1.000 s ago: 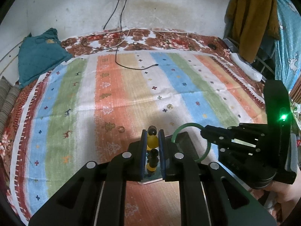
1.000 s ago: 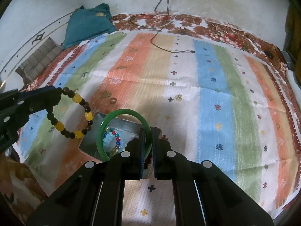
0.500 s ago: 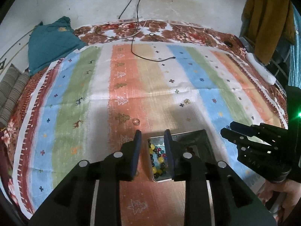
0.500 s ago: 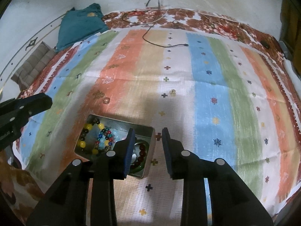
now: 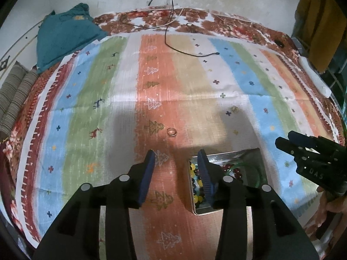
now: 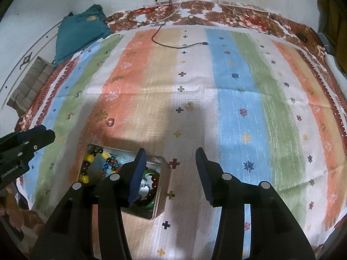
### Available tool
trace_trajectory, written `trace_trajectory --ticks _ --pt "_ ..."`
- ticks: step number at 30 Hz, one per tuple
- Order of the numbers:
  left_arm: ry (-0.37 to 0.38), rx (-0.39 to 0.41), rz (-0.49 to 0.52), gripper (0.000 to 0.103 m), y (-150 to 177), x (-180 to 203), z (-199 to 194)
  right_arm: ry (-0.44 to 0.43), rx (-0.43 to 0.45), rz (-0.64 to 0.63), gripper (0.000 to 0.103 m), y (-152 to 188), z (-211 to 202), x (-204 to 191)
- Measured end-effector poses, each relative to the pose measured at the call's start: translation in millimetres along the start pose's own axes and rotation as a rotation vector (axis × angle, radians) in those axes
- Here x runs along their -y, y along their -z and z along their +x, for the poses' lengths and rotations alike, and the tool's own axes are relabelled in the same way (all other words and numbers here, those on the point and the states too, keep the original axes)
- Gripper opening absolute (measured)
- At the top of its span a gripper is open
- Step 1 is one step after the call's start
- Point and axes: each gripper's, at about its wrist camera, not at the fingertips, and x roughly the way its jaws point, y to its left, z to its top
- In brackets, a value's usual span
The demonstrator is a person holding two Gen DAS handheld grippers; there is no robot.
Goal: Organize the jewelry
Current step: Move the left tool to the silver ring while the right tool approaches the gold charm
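dropped beads (image 6: 86, 169) and green bangle (image 6: 151, 203) into tin (image 6: 161, 203) for tidying; left gripper (image 5: 176, 159), right gripper (image 6: 168, 159) opening, nothing held.

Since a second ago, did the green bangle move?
Yes. The green bangle dropped from the right gripper into the metal tin, beside the beads.

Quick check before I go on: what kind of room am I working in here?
Probably a bedroom at home: the work surface looks like a bed under a striped bedspread, with a teal pillow by the wall and a charger cable trailing across it.
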Motion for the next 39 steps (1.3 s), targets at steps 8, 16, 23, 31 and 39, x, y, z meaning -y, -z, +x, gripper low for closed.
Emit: trace_trajectory --ticks 8,16,23,31,39 --pt "-0.044 -0.025 0.019 0.049 -9.8 4.8 18.2 0.039 -0.028 -0.024 0.049 -14.1 15.9 3.1" --pt "-0.075 -0.065 0.022 0.055 -22.9 3.0 40.3 0.052 -0.047 -0.018 0.054 -33.7 36.1 8.3" --pt "-0.072 -0.102 0.006 0.056 -32.5 0.8 59.6 0.048 -0.071 -0.027 0.059 -47.6 55.7 8.0" --pt "-0.076 -0.152 0.006 0.056 -39.6 -0.5 85.7 0.049 -0.097 -0.019 0.059 -57.7 76.6 11.6" --pt "-0.085 -0.187 0.034 0.056 -40.6 4.4 103.9 0.054 -0.12 -0.033 0.059 -68.0 95.7 9.9"
